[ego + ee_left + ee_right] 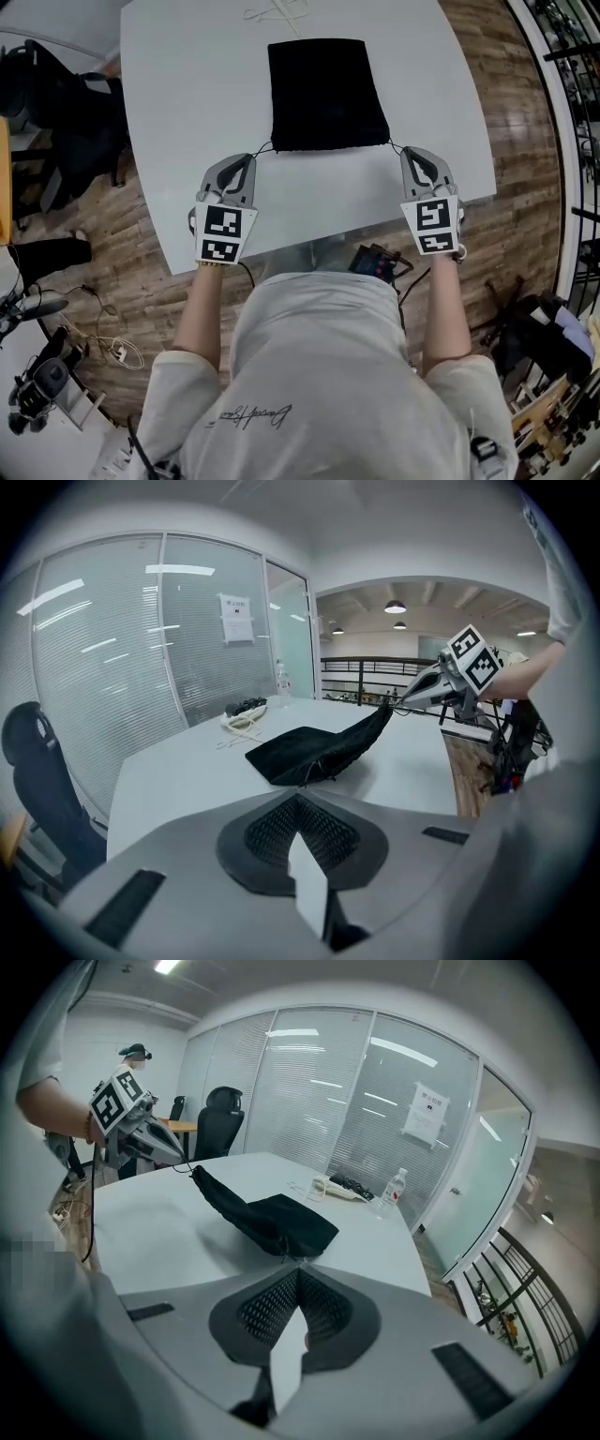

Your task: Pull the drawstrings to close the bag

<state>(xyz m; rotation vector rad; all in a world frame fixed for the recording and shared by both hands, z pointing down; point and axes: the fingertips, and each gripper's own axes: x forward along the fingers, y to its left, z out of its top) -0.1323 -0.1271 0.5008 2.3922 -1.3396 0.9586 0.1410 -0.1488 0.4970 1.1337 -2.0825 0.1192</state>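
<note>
Pinching the thin drawstrings (pixel 262 150) at its near corners, left gripper (pixel 247 159) and right gripper (pixel 407 152) both clamped shut, I'm judging the bag (pixel 326 92) soft and light.

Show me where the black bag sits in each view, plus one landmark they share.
Head view: black bag upper centre, its drawstrings running to the left gripper and right gripper.
Left gripper view: bag at centre, just beyond the shut jaws.
Right gripper view: bag at centre, slightly left.
Shared landmark: the white table under it.
</note>
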